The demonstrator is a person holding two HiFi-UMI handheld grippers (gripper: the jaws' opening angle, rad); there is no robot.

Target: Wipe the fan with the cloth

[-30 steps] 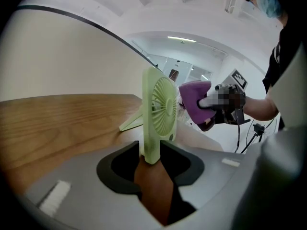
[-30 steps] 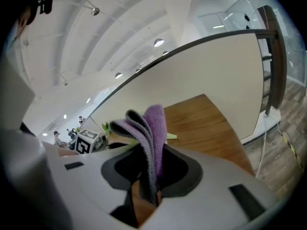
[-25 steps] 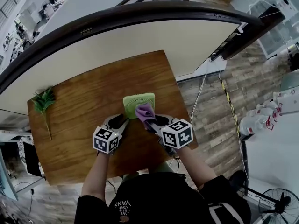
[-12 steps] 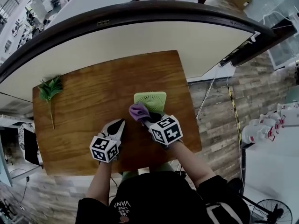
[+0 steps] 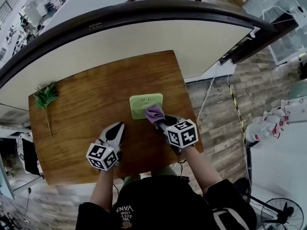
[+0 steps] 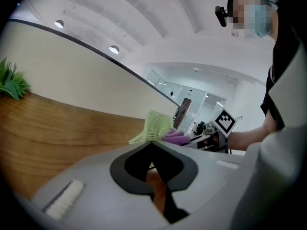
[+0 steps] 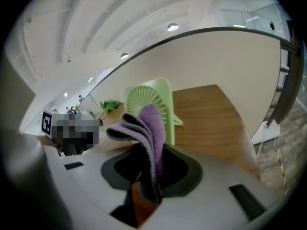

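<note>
A small light-green fan (image 5: 145, 105) stands tilted back on the wooden table (image 5: 86, 104); the left gripper view shows its round grille (image 6: 156, 127). My right gripper (image 5: 161, 122) is shut on a folded purple cloth (image 5: 154, 113), which lies against the fan's near right edge. In the right gripper view the cloth (image 7: 146, 126) rises from the jaws in front of the fan (image 7: 149, 99). My left gripper (image 5: 119, 127) is shut and empty, down and left of the fan and apart from it.
A green plant sprig (image 5: 45, 99) lies at the table's far left. A curved white wall with a dark rail (image 5: 158, 11) runs behind the table. Wood-plank floor (image 5: 225, 109) and cables lie to the right, past the table's edge.
My left gripper shut its jaws and drew back from the fan's near left corner toward the person. The right gripper carried the cloth from left to right along the fan's near edge.
</note>
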